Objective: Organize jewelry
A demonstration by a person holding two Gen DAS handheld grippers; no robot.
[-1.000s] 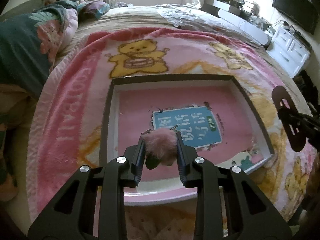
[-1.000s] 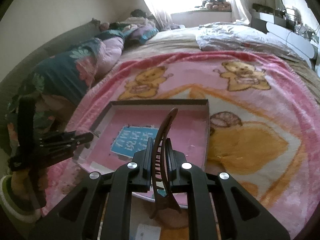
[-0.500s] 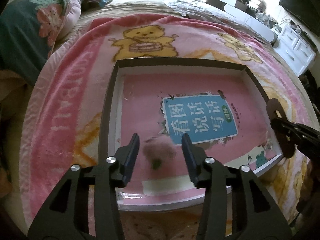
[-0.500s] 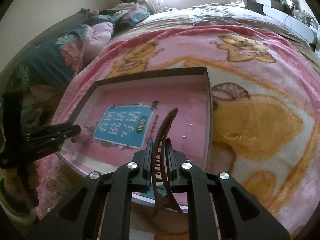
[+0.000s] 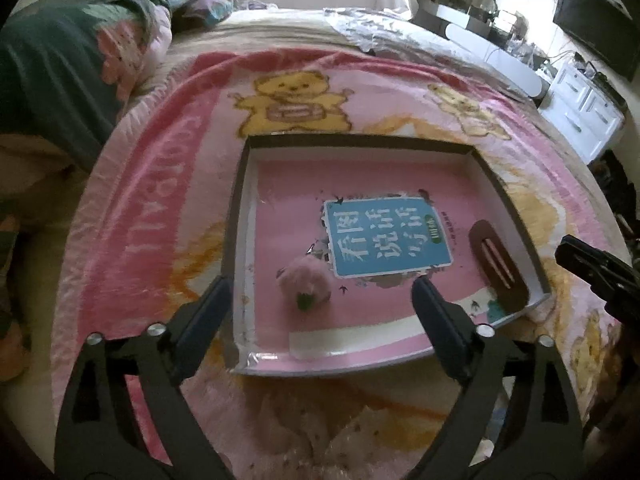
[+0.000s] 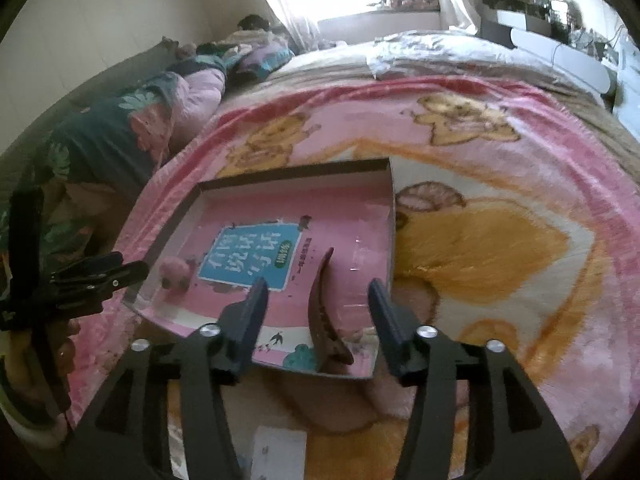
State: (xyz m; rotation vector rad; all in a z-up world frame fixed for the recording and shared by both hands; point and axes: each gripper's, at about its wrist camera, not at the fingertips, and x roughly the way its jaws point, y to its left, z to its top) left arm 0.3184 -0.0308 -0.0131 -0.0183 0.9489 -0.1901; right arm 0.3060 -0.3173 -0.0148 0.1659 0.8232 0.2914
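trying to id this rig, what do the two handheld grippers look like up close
Both match: the left gripper and right gripper are black, with open triangular-cutout frames, silver round screw heads at the pivots, and two flat, dark blue-black, paddle-shaped fingers. No cables or markings show, and no sleeve is visible.

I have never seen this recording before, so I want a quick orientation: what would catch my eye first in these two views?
A shallow box with a pink floor and a blue label sits on a pink teddy-bear blanket spread over a bed. Inside lie a fluffy pink pompom near the left wall and a brown hair clip by the right wall. The left tongs and right tongs are both opening, touching neither.
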